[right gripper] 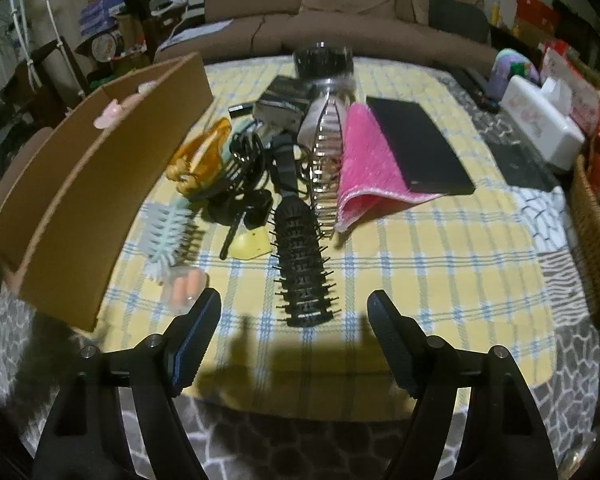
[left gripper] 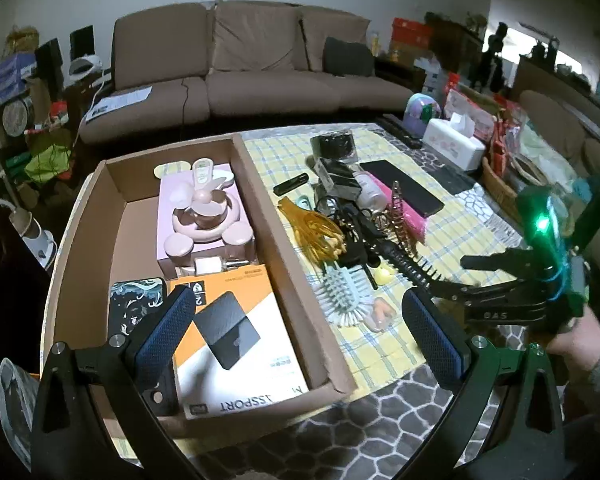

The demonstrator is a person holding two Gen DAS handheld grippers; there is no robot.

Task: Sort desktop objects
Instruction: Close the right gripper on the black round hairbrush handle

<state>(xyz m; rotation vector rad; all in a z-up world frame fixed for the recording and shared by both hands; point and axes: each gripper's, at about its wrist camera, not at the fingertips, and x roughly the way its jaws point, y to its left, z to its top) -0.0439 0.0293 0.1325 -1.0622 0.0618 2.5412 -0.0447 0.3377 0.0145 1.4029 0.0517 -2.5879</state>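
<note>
Black hairbrush [right gripper: 302, 264]: lies on the yellow checked cloth [right gripper: 440, 264], bristle head toward the right gripper, handle running back into the pile of things.
Right gripper [right gripper: 294, 338]: jaws spread wide and empty, tilted down, just short of the hairbrush head; its shadow falls on the cloth below.
Mint brush [right gripper: 168, 236]: left of the black hairbrush, close to the box wall.
Yellow piece [right gripper: 252, 244]: between the two brushes, touching the black cord tangle [right gripper: 244, 168].
Amber hair claw [right gripper: 204, 156]: behind the mint brush, beside the cords.
Pink cloth [right gripper: 364, 164]: right of the hairbrush handle, partly under a flat black case [right gripper: 420, 148].
Wire rack [right gripper: 326, 148]: tilted between the hairbrush handle and the pink cloth.
Cardboard box [left gripper: 80, 248]: left of the pile; holds an orange-and-white carton [left gripper: 240, 344], a pink box with a small pink fan [left gripper: 208, 216] on top, and a dark patterned tin [left gripper: 138, 300].
Left gripper [left gripper: 296, 332]: fully released, nothing between the fingers, hanging over the near right corner of the box.
Person's hand [left gripper: 580, 332]: at the right edge of the left view, gripping the right tool.
Tissue box [left gripper: 454, 140]: far right of the table.
</note>
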